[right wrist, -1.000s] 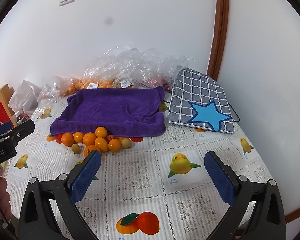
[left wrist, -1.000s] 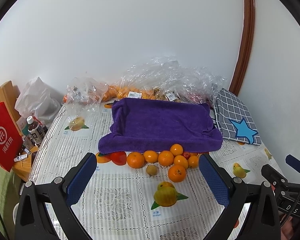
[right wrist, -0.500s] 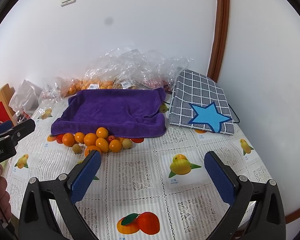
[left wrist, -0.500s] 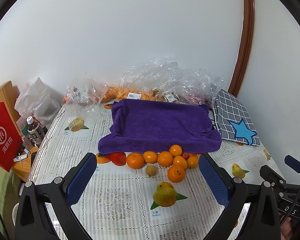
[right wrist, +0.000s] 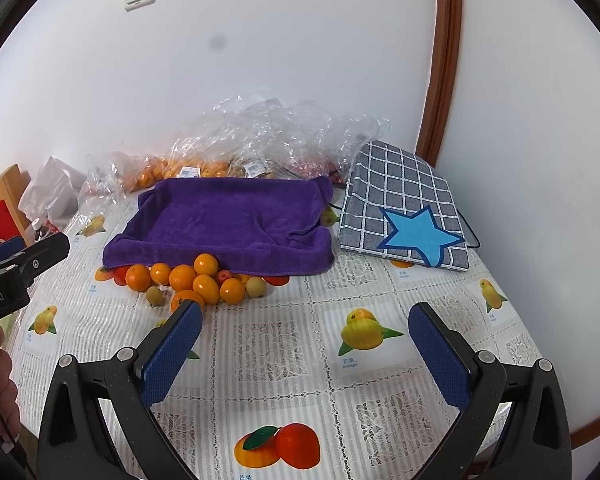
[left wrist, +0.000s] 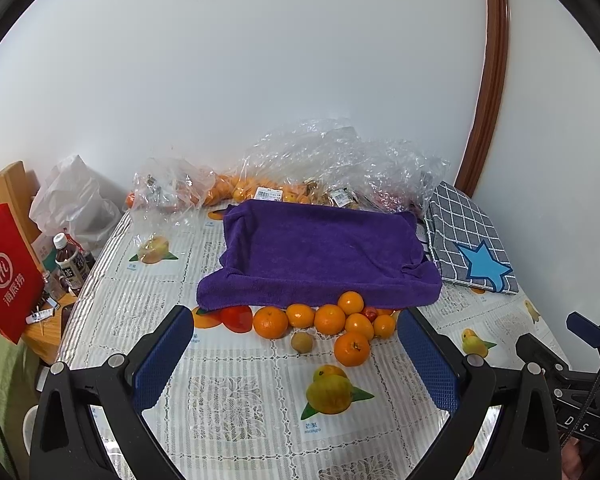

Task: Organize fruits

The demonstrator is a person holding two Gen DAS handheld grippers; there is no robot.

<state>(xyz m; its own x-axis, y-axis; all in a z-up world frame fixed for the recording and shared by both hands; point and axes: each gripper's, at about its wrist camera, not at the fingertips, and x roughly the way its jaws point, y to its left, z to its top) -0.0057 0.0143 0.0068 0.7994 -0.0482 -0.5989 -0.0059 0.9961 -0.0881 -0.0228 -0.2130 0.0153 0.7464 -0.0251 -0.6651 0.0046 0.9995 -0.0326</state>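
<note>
My left hand-held gripper point(left wrist: 296, 344) hangs above the surface point(left wrist: 240, 400) with its jaws spread wide and nothing between them. My right hand-held gripper point(right wrist: 306, 336) is likewise wide apart and empty, over the printed tablecloth point(right wrist: 284, 344).

The fruits point(left wrist: 332, 320) lie in a loose cluster on the surface, touching the front edge of the purple towel point(left wrist: 320, 256). The cluster consists of several oranges, one small red fruit point(left wrist: 370, 313) and one small brownish-green fruit point(left wrist: 301, 342). One orange point(left wrist: 351, 348) sits at the front of the group, nearest my left hand-held gripper. In the right view, a second greenish fruit point(right wrist: 256, 287) rests at the right end of the cluster.

The towel is draped over a tray-like shape with raised edges. Clear plastic bags point(left wrist: 340, 160) containing more oranges lie behind it against the wall. A checked cloth with a blue star point(right wrist: 404, 208) lies just right of the towel.
</note>
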